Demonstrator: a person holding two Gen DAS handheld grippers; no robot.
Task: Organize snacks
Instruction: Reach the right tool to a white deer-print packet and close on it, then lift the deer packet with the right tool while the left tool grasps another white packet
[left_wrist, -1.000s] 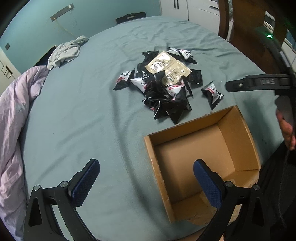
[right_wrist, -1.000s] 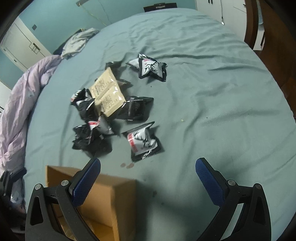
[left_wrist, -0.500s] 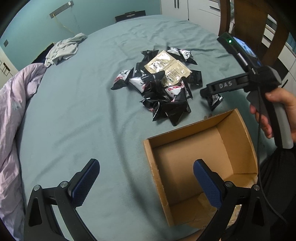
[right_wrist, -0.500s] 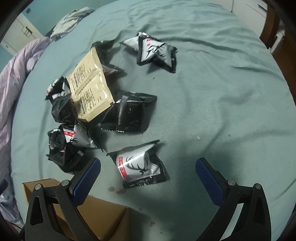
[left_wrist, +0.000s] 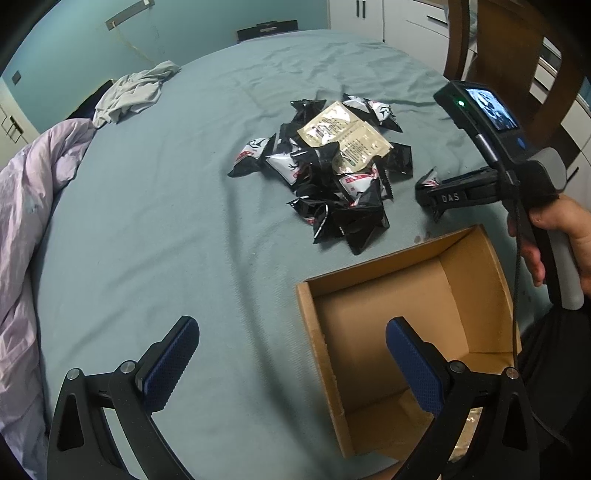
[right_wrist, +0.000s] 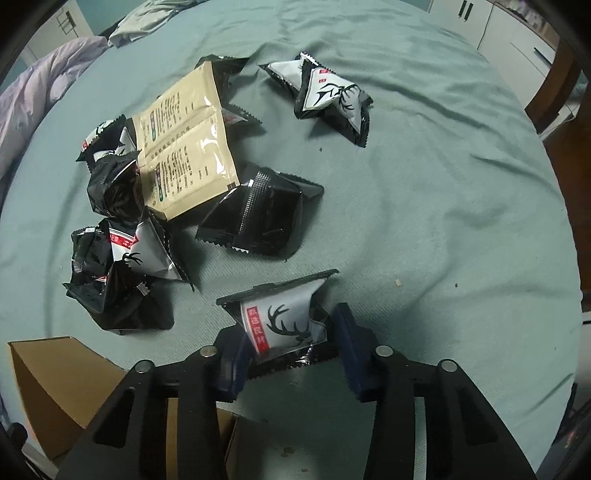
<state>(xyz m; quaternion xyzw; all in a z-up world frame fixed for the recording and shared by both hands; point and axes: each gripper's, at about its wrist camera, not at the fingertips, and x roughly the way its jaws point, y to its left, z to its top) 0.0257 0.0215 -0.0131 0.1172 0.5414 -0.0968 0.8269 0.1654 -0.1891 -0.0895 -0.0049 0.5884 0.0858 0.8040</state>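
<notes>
- The open brown cardboard box (left_wrist: 406, 314) on the grey-green bed (left_wrist: 166, 221) holds no snacks yet; the left gripper (left_wrist: 291, 365) hangs over its near edge, fingers apart, empty.
- The right gripper (right_wrist: 291, 347) is closing on a black-and-white deer-print snack packet (right_wrist: 284, 325), pads touching both sides.
- Beyond, the heap of black packets (left_wrist: 332, 177) and a tan sachet (left_wrist: 343, 136) remain unsorted.
</notes>
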